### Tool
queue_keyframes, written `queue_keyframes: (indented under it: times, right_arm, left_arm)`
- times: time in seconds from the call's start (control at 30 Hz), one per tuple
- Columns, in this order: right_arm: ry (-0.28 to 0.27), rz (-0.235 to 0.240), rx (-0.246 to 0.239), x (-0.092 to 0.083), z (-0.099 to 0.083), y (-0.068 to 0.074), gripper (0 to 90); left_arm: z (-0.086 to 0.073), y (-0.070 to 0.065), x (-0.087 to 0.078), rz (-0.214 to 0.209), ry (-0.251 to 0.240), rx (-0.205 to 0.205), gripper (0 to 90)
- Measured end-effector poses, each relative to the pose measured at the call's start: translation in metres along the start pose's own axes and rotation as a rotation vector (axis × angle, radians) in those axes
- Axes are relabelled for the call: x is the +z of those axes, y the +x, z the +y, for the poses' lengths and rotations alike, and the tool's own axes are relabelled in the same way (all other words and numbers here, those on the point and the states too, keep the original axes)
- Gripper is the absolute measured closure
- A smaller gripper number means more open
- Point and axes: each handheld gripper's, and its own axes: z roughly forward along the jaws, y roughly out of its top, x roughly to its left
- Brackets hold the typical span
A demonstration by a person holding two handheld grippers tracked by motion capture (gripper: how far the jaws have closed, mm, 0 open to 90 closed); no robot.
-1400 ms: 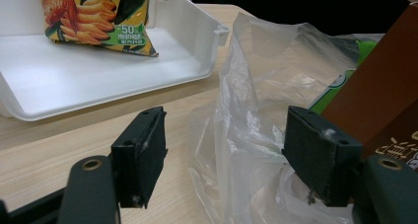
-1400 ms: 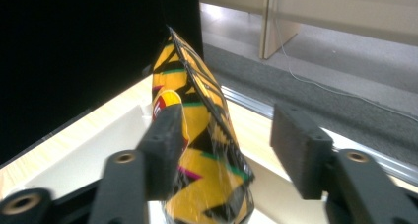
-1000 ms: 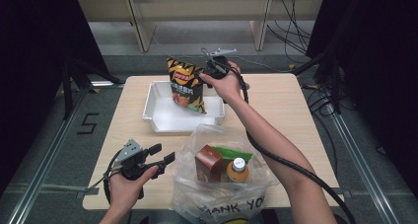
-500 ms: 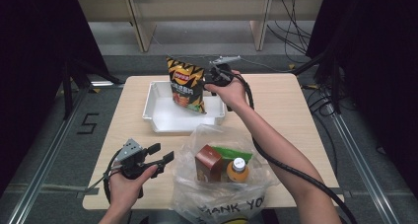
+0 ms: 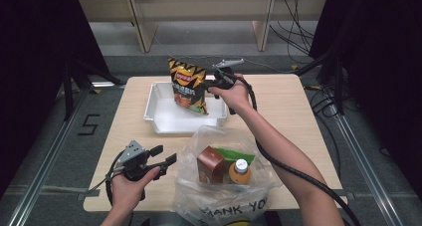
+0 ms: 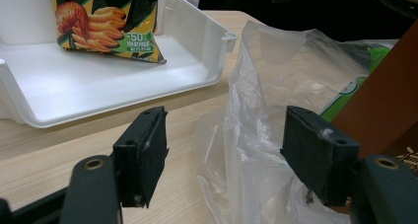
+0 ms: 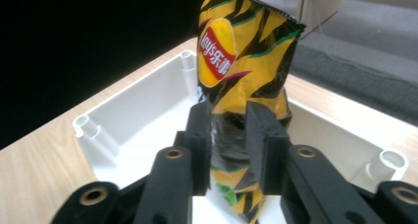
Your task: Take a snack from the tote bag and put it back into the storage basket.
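One item, the chip bag (image 5: 188, 85), has been brought out of the plastic bag (image 5: 226, 186) and is held upright over the white tray (image 5: 161, 117), its lower edge at or just above the tray floor; contact cannot be told. In the right gripper view the chip bag (image 7: 244, 81) is seen pinched between the two black pads, and the jaws of the right gripper (image 5: 215, 84) have just been closing, with the crinkled foil squeezed narrow between them. The white tray (image 7: 123, 115) is otherwise bare, so the transfer is judged to be at its first item, and that one not yet released.

Two things are left in the plastic bag at the near edge of the desk (image 5: 298, 116): a brown carton (image 5: 210, 164) and an orange-capped bottle (image 5: 240, 170), with a green packet (image 5: 238, 155) behind them. The left gripper (image 5: 163, 156) is held low beside the plastic bag (image 6: 256, 110), jaws well apart and nothing gripped, though loose film lies between the pads. Most of the unpacking is therefore judged to remain.
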Motion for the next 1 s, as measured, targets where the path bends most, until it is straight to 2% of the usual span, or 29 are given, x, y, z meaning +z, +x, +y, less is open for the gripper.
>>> queue_keyframes:
  times: [0.03, 0.13, 0.17, 0.2, 0.3, 0.37, 0.5, 0.53, 0.6, 0.67, 0.73, 0.77, 0.8, 0.83, 0.87, 0.9, 0.93, 1.0]
  right_arm:
    - [0.007, 0.019, 0.006, 0.001, -0.001, 0.000, 75.9]
    - [0.006, 0.010, -0.014, 0.003, -0.002, -0.001, 79.0]
    - [0.019, 0.010, 0.006, 0.002, -0.002, 0.000, 79.3]
    - [0.016, 0.000, -0.023, 0.002, -0.003, -0.002, 79.9]
    - [0.020, 0.007, -0.025, 0.002, -0.003, -0.001, 81.2]
    - [0.017, 0.020, -0.003, 0.003, -0.003, 0.001, 81.4]
    - [0.016, 0.023, -0.024, 0.004, -0.005, 0.000, 85.2]
    - [0.026, 0.025, -0.010, 0.004, -0.005, 0.001, 86.2]
    - [0.041, 0.037, -0.053, 0.005, -0.007, -0.002, 88.8]
    - [0.034, 0.031, -0.010, 0.008, -0.008, 0.002, 90.0]
    - [0.073, 0.041, -0.061, 0.009, -0.010, -0.002, 90.0]
    - [0.064, 0.052, -0.055, 0.011, -0.010, 0.000, 90.0]
    - [0.078, 0.043, -0.075, 0.012, -0.011, -0.001, 90.0]
    - [0.078, 0.048, -0.038, 0.015, -0.011, 0.003, 90.0]
    - [0.088, 0.059, -0.073, 0.016, -0.012, 0.002, 90.0]
    - [0.087, 0.064, -0.041, 0.018, -0.012, 0.005, 90.0]
    - [0.090, 0.062, -0.069, 0.019, -0.013, 0.004, 90.0]
    - [0.100, 0.066, -0.071, 0.023, -0.013, 0.005, 90.0]
  left_arm:
    - [0.000, 0.000, 0.000, 0.000, -0.004, -0.004, 32.8]
    - [0.000, -0.001, 0.000, 0.002, -0.003, 0.000, 32.8]
    - [0.000, -0.001, 0.000, 0.001, -0.001, 0.003, 32.7]
    - [0.000, -0.001, 0.000, 0.002, -0.001, 0.002, 32.7]
    - [0.000, -0.001, -0.001, 0.003, -0.001, 0.001, 32.5]
    - [0.000, -0.001, 0.000, 0.003, -0.001, 0.002, 32.5]
    - [0.000, -0.001, 0.000, 0.000, 0.005, 0.005, 32.4]
    - [0.000, -0.001, 0.000, 0.000, 0.005, 0.005, 32.4]
    - [0.000, -0.002, 0.000, -0.004, 0.006, 0.007, 32.4]
    - [0.000, -0.002, 0.000, -0.001, 0.005, 0.002, 32.4]
    - [0.000, -0.001, 0.000, -0.003, 0.004, 0.009, 32.4]
    - [-0.001, -0.001, 0.000, -0.008, -0.001, 0.005, 32.4]
    - [-0.001, -0.001, 0.000, -0.008, -0.001, 0.005, 32.4]
    - [-0.001, -0.001, -0.001, 0.000, 0.005, 0.006, 32.5]
    - [-0.001, -0.001, -0.001, 0.000, 0.006, 0.004, 32.4]
    - [-0.001, -0.001, -0.001, 0.001, 0.005, 0.005, 32.4]
    - [-0.001, -0.001, -0.001, 0.001, 0.006, 0.006, 32.5]
    - [-0.001, -0.001, -0.002, 0.003, 0.008, 0.007, 32.4]
